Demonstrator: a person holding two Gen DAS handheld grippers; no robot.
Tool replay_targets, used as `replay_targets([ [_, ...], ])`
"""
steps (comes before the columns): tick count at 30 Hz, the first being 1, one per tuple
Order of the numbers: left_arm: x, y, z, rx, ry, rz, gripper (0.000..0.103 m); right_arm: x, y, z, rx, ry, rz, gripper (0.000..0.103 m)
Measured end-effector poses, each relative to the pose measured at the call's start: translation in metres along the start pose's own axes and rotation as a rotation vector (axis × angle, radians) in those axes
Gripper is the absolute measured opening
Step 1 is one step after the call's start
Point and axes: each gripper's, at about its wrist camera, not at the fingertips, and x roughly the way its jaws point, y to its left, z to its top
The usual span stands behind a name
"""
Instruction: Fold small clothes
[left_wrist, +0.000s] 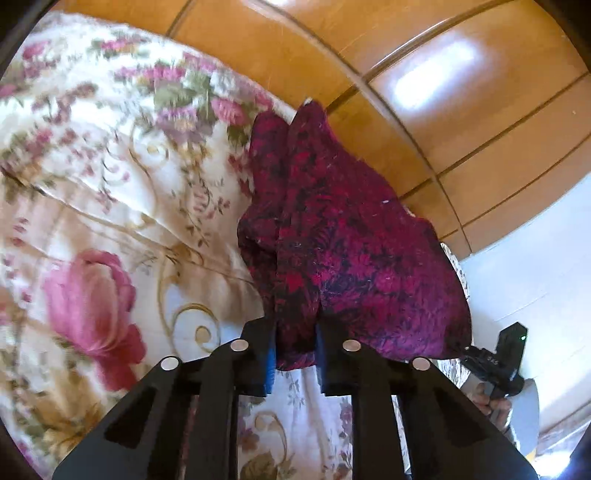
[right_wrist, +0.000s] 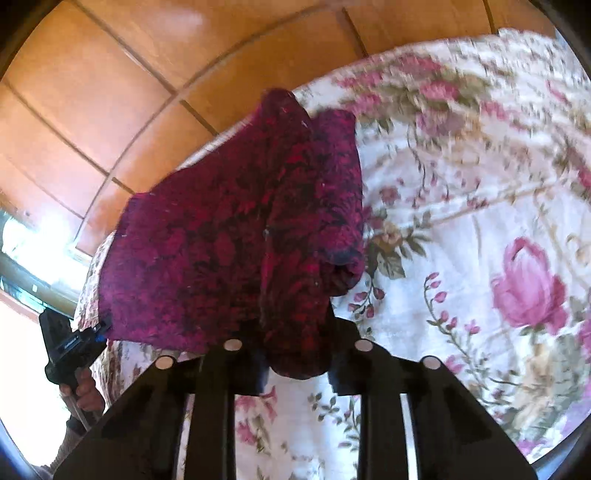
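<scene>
Magenta cloth: a small garment in dark red and purple print hangs in the air above a bed, stretched between two hand-held claws.
Left claw: the left claw is pressed together on one corner of the garment's near edge; a bunched fold of fabric sits pinched between its blue-padded fingers.
Right claw: the right claw is also pinching the garment, with a thick wad of cloth gripped between its black fingers. Seen from the left wrist camera, it holds the opposite corner at the far right.
Hands: the person's hand grips the handle of the left claw, seen at the lower left of the right wrist view.
Bed cover: a cream bedspread with large pink roses and gold scrolls lies below and beyond the garment.
Floor: an orange wooden floor shows past the bed's edge.
Where the garment lies: it extends forward and away from both claws, its free end drooping toward the bedspread near the bed's edge.
Long axis: the held edge runs side to side from one claw to the other; the rest hangs loosely, with a deep fold on the side toward the middle of the bed.
Which hand is nearer: neither; each holds its own corner, so both seem equally placed.
Likely next move: probably lowering the far end onto the bedspread and laying the cloth flat, which would need both claws to travel together to keep the edge taut.
</scene>
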Motion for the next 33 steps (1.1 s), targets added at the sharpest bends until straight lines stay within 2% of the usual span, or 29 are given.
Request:
replay_targets([
  [5,-0.037,-0.012,-0.018,0.044,0.009,0.002,0.013,-0.038,0.019,-0.014,-0.119,0.014,0.019,0.020],
  [8,-0.054,-0.016,-0.039,0.060,0.040,0.001,0.013,-0.045,0.008,-0.033,-0.101,0.060,0.030,0.020],
  [11,-0.057,-0.016,-0.058,0.071,0.075,0.055,0.013,-0.043,-0.006,-0.050,-0.076,0.113,0.028,0.022],
  [12,-0.058,-0.018,-0.060,0.083,0.074,0.052,0.014,-0.043,-0.008,-0.053,-0.073,0.119,0.026,0.028],
  [13,-0.059,-0.019,-0.058,0.081,0.061,0.082,0.019,-0.043,-0.009,-0.052,-0.070,0.122,0.022,0.034],
  [14,-0.060,-0.016,-0.056,0.081,0.053,0.109,0.020,-0.043,-0.010,-0.049,-0.059,0.119,0.022,0.050],
  [15,-0.061,-0.016,-0.052,0.084,0.050,0.109,0.020,-0.046,-0.012,-0.044,-0.047,0.105,0.019,0.061],
  [17,-0.066,-0.018,-0.042,0.088,0.011,0.129,0.026,-0.054,-0.011,-0.031,-0.064,0.058,0.001,0.062],
  [18,-0.066,-0.018,-0.036,0.091,-0.008,0.141,0.036,-0.057,-0.009,-0.022,-0.075,0.035,-0.013,0.064],
  [19,-0.067,-0.018,-0.029,0.092,-0.027,0.144,0.040,-0.058,-0.006,-0.011,-0.083,0.010,-0.024,0.066],
  [24,-0.047,-0.018,0.017,0.059,-0.071,0.163,0.040,-0.036,0.010,0.034,-0.074,-0.052,-0.096,0.068],
  [29,-0.013,-0.021,0.054,0.050,-0.012,0.114,0.040,0.005,0.013,0.073,-0.027,-0.024,-0.202,0.063],
  [32,0.011,-0.021,0.070,0.051,0.027,0.120,0.040,0.024,0.010,0.087,-0.009,-0.013,-0.225,0.063],
  [33,0.018,-0.020,0.072,0.038,0.041,0.122,0.032,0.031,0.008,0.091,0.002,-0.002,-0.224,0.060],
])
